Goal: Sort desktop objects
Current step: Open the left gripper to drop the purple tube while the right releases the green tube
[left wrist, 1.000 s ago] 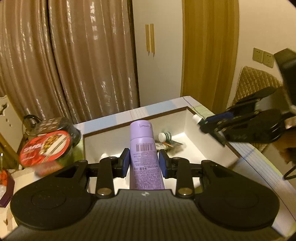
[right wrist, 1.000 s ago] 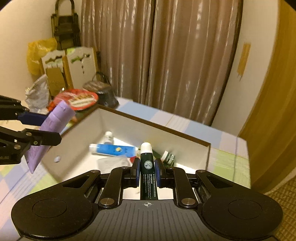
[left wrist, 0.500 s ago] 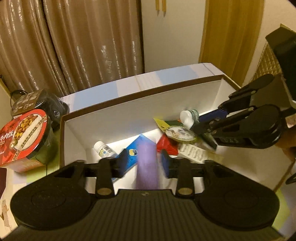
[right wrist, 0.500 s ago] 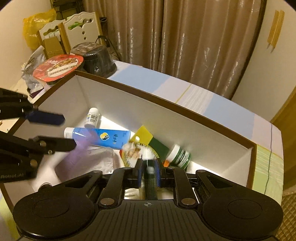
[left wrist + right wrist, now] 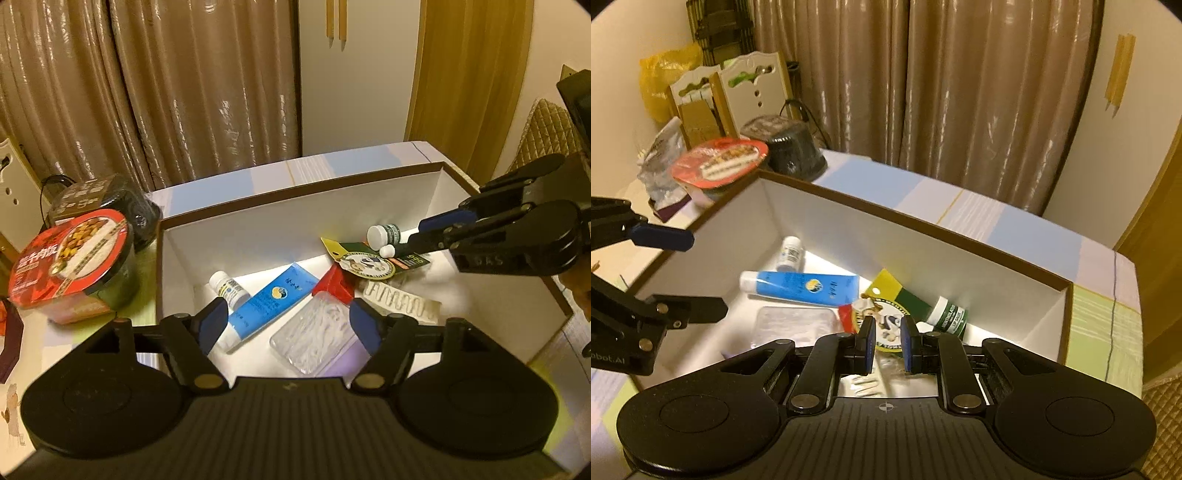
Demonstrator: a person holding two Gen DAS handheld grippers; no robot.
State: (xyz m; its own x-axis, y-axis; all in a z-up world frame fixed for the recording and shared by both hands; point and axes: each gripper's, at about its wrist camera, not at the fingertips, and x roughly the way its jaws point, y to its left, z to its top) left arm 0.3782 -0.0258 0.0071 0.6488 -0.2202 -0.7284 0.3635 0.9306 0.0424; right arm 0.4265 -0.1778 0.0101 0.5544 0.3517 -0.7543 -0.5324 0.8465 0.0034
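Drop-off step: both hand-held grippers, left (image 5: 288, 325) & right (image 5: 888, 345), hang spread and empty over the box (image 5: 295, 186), purple tube (image 5: 351, 360) prob. inside, so next needs another tabletop item.

The left black two-finger gripper with blue finger pads (image 5: 288, 323) points forward and downward, jaws spread wide, nothing between the pads. The right black two-finger gripper with blue finger pads (image 5: 888, 345) points forward and downward, jaws parted by a narrow gap, nothing visibly clamped. In the left wrist view the right gripper reaches in from the right edge, fingers angled leftward.
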